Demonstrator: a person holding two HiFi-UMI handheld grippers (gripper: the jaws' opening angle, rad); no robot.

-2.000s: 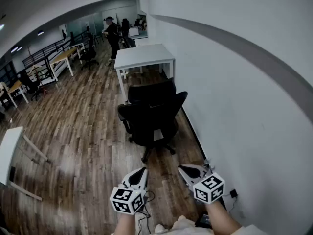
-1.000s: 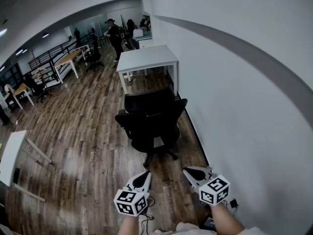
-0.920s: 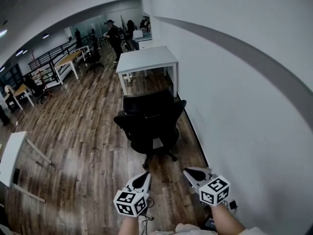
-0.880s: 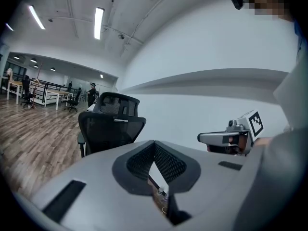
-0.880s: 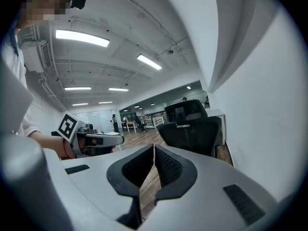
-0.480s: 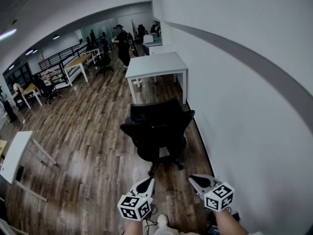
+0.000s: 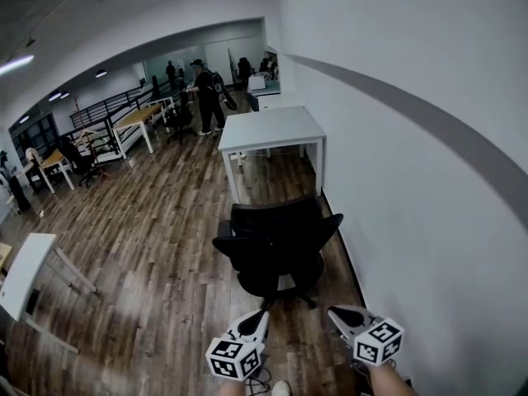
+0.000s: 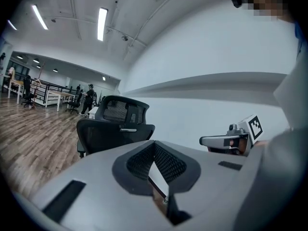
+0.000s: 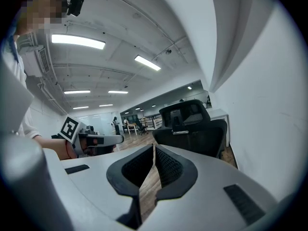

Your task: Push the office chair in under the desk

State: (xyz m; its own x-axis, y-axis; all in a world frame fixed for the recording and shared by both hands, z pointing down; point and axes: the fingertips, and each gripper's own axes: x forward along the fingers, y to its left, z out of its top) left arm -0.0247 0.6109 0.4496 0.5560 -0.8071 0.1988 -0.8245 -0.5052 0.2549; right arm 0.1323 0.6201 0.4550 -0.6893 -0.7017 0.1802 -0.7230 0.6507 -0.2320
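A black office chair stands on the wooden floor, its back towards me, a little short of the white desk against the right wall. The chair also shows in the left gripper view and the right gripper view. My left gripper hovers low in the head view, shut and empty, just behind the chair's base. My right gripper is beside it, also shut with nothing in it. Neither touches the chair.
A white wall runs close along the right. A white table stands at the left. Further desks, chairs and a standing person are at the far end. A cable lies on the floor by my feet.
The view has tilted up and shifted, so the chair and desk sit lower and further right in the picture. Both grippers have sunk towards the bottom edge. Both remain shut.
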